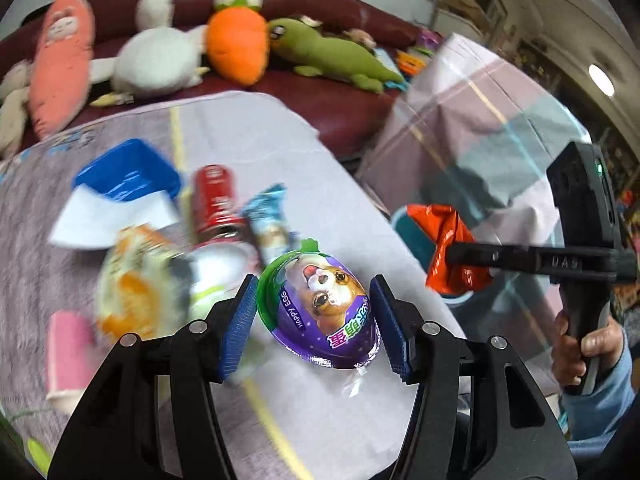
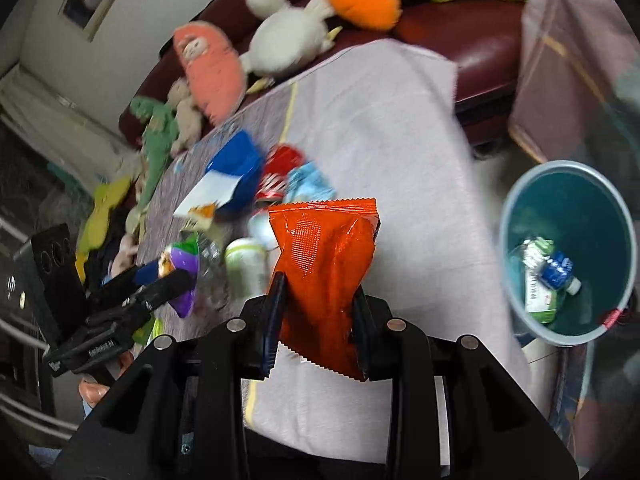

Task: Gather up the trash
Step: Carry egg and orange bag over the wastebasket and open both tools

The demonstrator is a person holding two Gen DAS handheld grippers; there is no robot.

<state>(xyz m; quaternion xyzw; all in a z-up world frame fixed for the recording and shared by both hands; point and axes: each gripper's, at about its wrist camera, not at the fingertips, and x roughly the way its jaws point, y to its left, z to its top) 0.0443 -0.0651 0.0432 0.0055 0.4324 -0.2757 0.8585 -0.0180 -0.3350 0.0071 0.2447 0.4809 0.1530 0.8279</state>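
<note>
Left gripper (image 1: 314, 322) clamped across purple toy-egg capsule (image 1: 320, 308); right gripper (image 2: 318, 332) pinching orange snack wrapper (image 2: 324, 276); both lifted, presumably bound for teal bin (image 2: 516, 216) at right.

The orange snack bag (image 2: 324, 276) is glossy, crinkled foil. The egg-shaped pack (image 1: 320, 312) is shiny smooth plastic. The counter (image 2: 380, 140) wears matt cloth. The sofa (image 1: 340, 112) looks like smooth, sheeny leather; the carrot toy (image 1: 238, 46) is fuzzy plush.

Left tongs (image 1: 314, 326) tipped downward, blue pads (image 1: 240, 328) pressed on both sides of a held egg-shaped pack. Right tongs (image 2: 318, 312) also tipped downward, squeezed tight on a held bag. Right hand (image 1: 584, 350) wrapped around the handle.
</note>
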